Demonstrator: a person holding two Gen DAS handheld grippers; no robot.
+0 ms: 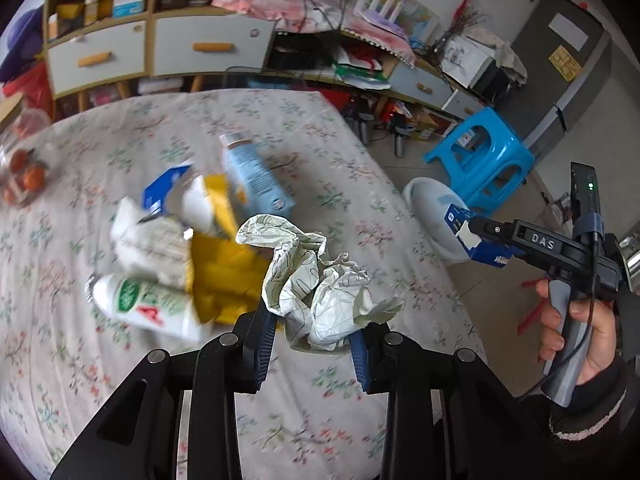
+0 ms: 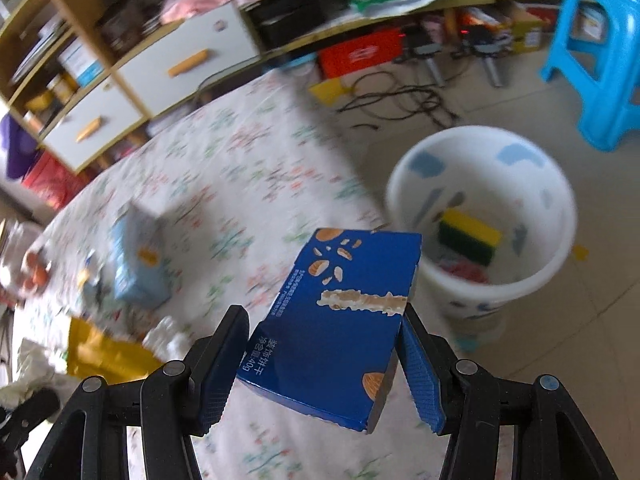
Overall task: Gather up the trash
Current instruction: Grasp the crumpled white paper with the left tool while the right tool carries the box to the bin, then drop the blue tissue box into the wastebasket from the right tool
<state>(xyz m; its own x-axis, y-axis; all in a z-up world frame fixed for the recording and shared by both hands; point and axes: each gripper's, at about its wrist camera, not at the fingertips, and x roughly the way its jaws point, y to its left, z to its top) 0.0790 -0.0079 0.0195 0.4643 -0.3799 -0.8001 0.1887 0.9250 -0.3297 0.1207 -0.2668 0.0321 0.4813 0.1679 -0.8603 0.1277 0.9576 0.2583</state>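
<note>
My left gripper (image 1: pixel 314 330) is shut on a crumpled ball of white paper (image 1: pixel 320 280) and holds it above the flowered table (image 1: pixel 280 128). My right gripper (image 2: pixel 324 344) is shut on a blue biscuit box (image 2: pixel 336 328), held over the table's right edge, near a white bin (image 2: pixel 480 216). The bin holds a yellow-green sponge (image 2: pixel 470 236) and some red scraps. In the left wrist view the right gripper (image 1: pixel 476 228) with the blue box (image 1: pixel 480 244) is beside the bin (image 1: pixel 432 208). On the table lie a light blue carton (image 1: pixel 252 172), white packets (image 1: pixel 152 240), a white bottle (image 1: pixel 148 304) and a yellow bag (image 1: pixel 228 272).
A blue plastic stool (image 1: pixel 484 156) stands on the floor beyond the bin. A container of red fruit (image 1: pixel 24 168) sits at the table's left edge. Shelves and drawers (image 1: pixel 160 48) line the far wall. Cables (image 2: pixel 400 96) lie on the floor.
</note>
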